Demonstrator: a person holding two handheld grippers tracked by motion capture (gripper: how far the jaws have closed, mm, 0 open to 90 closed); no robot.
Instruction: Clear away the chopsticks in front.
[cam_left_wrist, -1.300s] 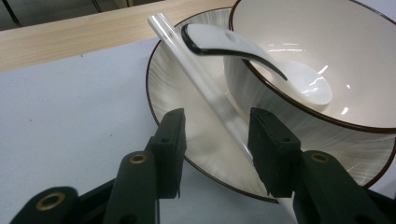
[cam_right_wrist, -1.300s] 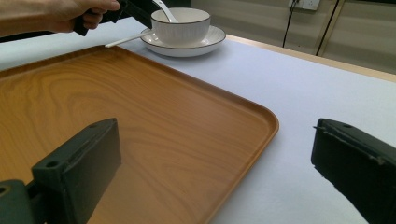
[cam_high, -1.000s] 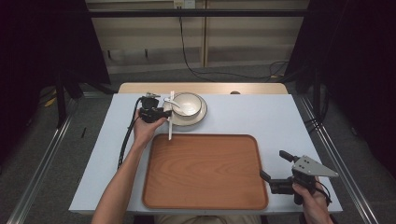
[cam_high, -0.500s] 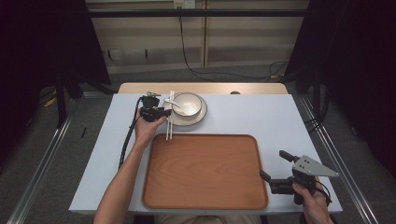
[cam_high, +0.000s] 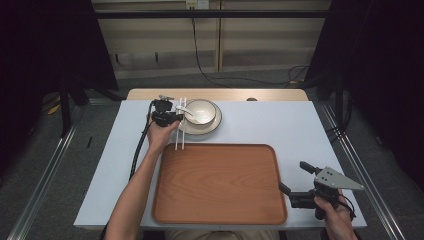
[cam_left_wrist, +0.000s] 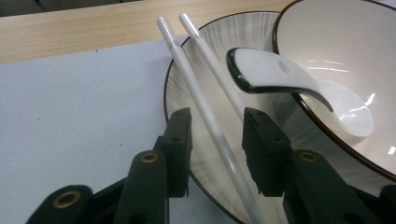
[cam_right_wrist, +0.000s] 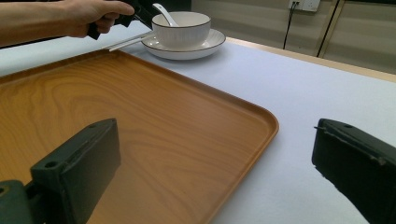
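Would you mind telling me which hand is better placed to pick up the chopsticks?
The left. Its tool already straddles the chopsticks on the plate rim, jaws just closing, not yet gripping. The right tool waits open beside the tray.

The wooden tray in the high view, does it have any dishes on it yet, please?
No, the wooden tray is bare, while the bowl sits on its plate beyond it.

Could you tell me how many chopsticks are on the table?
2: both chopsticks lie side by side across the plate's left rim, between the left gripper's jaws.
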